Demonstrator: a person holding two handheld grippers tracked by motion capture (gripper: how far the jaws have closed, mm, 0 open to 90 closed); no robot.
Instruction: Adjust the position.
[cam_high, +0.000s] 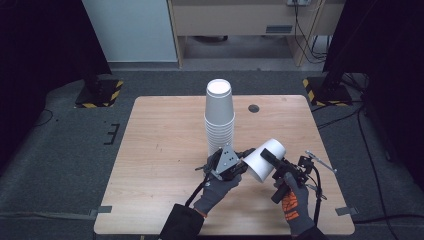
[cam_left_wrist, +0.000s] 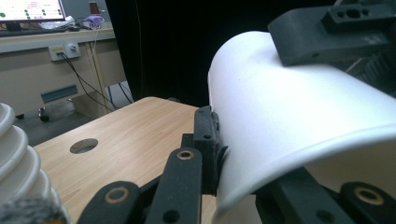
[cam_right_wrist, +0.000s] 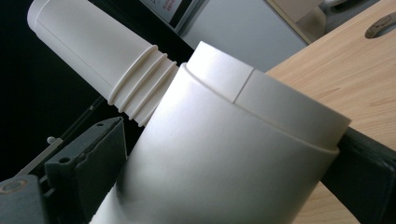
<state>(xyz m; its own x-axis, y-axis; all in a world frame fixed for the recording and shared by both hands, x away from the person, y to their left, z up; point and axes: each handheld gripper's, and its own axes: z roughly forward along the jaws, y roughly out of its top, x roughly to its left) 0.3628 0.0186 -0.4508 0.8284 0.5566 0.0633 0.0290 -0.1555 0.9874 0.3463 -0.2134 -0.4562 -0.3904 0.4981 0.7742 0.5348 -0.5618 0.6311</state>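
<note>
A single white paper cup (cam_high: 265, 156) hangs tilted above the table's front middle, held from both sides. My left gripper (cam_high: 242, 163), in a grey-gloved hand, is shut on the cup's rim (cam_left_wrist: 299, 154); one jaw presses the outer wall and the other sits behind the rim. From the right, my right gripper (cam_high: 271, 162) is shut across the cup's body (cam_right_wrist: 219, 154), with a pad (cam_right_wrist: 95, 151) on each side. A tall stack of upturned white cups (cam_high: 219, 117) stands just behind the left gripper, and also appears as stack (cam_right_wrist: 93, 51) and stack (cam_left_wrist: 16, 158).
The wooden table (cam_high: 165, 145) has a round cable hole (cam_high: 253, 108) at the back right. Dark stands with striped bases (cam_high: 100, 92) flank the table on the floor. Cables trail at the right.
</note>
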